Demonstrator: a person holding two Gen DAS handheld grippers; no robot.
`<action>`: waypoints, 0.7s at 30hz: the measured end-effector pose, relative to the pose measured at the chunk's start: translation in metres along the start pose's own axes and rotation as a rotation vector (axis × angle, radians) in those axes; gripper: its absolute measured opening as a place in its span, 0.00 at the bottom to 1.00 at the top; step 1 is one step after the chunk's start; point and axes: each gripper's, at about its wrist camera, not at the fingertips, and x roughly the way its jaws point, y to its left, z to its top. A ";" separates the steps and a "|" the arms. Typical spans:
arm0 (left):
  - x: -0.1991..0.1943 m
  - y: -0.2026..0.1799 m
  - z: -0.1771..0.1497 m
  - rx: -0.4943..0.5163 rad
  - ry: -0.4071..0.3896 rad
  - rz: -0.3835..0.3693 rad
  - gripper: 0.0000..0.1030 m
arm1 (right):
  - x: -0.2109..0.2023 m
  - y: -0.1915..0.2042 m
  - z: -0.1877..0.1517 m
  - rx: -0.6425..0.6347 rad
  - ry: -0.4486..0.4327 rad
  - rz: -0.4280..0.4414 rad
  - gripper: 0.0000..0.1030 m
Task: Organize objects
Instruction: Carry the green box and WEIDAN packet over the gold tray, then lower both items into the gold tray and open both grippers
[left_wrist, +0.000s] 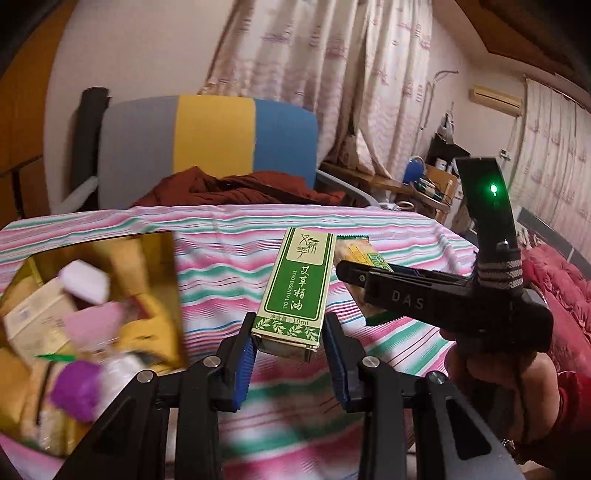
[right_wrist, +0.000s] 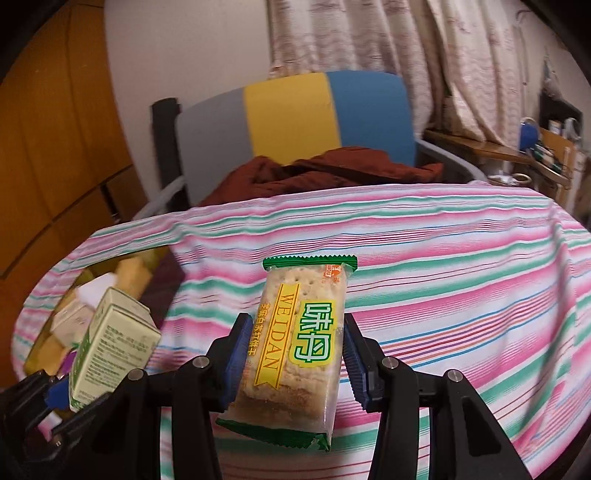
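Observation:
My left gripper (left_wrist: 290, 341) is shut on a green and cream essential-oil box (left_wrist: 295, 291) and holds it above the striped tablecloth (left_wrist: 229, 266). The box also shows at the lower left of the right wrist view (right_wrist: 110, 343). My right gripper (right_wrist: 293, 350) is shut on a clear cracker packet with green ends (right_wrist: 299, 343), held above the cloth. The packet shows behind the oil box in the left wrist view (left_wrist: 356, 254), with the right gripper around it. A gold box (left_wrist: 74, 314) holding several small items lies on the left of the table.
A chair with grey, yellow and blue back (left_wrist: 207, 147) stands behind the table with a dark red garment (left_wrist: 236, 188) on it. A red quilt (left_wrist: 565, 295) lies at the right. A cluttered wooden shelf (left_wrist: 428, 184) stands by the curtains.

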 end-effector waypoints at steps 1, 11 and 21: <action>-0.005 0.006 -0.001 -0.009 -0.003 0.010 0.34 | 0.000 0.007 -0.002 -0.003 0.005 0.017 0.47; -0.047 0.076 -0.013 -0.104 -0.028 0.151 0.34 | -0.001 0.074 -0.011 -0.038 0.049 0.175 0.47; -0.063 0.144 -0.034 -0.214 -0.004 0.314 0.34 | 0.004 0.149 -0.014 -0.115 0.097 0.332 0.47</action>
